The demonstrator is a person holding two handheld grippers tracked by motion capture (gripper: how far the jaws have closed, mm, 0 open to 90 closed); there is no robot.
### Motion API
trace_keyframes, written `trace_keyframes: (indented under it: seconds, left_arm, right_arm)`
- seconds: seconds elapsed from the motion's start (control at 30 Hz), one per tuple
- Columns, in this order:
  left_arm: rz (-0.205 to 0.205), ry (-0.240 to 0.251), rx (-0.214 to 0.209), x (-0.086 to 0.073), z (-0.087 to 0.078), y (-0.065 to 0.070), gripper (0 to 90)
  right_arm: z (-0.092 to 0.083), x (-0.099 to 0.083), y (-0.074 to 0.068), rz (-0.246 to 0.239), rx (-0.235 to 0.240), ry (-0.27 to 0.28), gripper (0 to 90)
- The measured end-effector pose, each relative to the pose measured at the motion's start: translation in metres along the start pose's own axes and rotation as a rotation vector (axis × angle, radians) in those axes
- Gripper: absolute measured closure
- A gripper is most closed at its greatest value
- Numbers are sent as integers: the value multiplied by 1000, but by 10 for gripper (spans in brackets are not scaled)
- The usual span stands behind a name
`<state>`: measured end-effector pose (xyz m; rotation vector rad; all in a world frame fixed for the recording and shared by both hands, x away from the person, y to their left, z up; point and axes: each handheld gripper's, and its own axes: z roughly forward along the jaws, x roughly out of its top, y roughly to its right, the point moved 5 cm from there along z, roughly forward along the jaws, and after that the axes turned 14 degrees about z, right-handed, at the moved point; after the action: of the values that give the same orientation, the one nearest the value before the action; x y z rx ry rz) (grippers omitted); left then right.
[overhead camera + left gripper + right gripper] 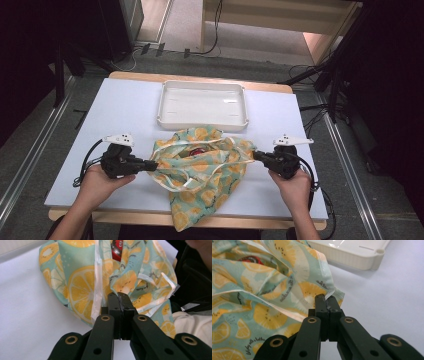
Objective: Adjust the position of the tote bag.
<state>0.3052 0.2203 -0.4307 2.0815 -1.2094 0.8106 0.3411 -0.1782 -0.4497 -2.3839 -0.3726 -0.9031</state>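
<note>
Left gripper [148,164] and right gripper [256,155] each clamp an opposite rim of the mint-green orange-print fabric bag [200,170] on the white desk [125,110], just before the white plastic tray [202,104] — mouth stretched open. Red item [196,151] inside; likely next — tip it out.

Black grippers [150,164], brass rivets, grey plates, black cables.
</note>
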Motion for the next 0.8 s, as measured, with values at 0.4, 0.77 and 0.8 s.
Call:
trace_keyframes:
  seconds: [0.4, 0.77, 0.8]
  left_arm:
    - [-18, -24, 2, -6, 7, 1, 798]
    - [2, 52, 61, 9, -11, -1, 585]
    - [-2, 48, 62, 12, -11, -3, 596]
  right_arm:
    - [-6, -11, 2, 12, 28, -4, 691]
    - [-32, 11, -15, -62, 68, 64, 654]
    - [-32, 14, -19, -69, 71, 59, 691]
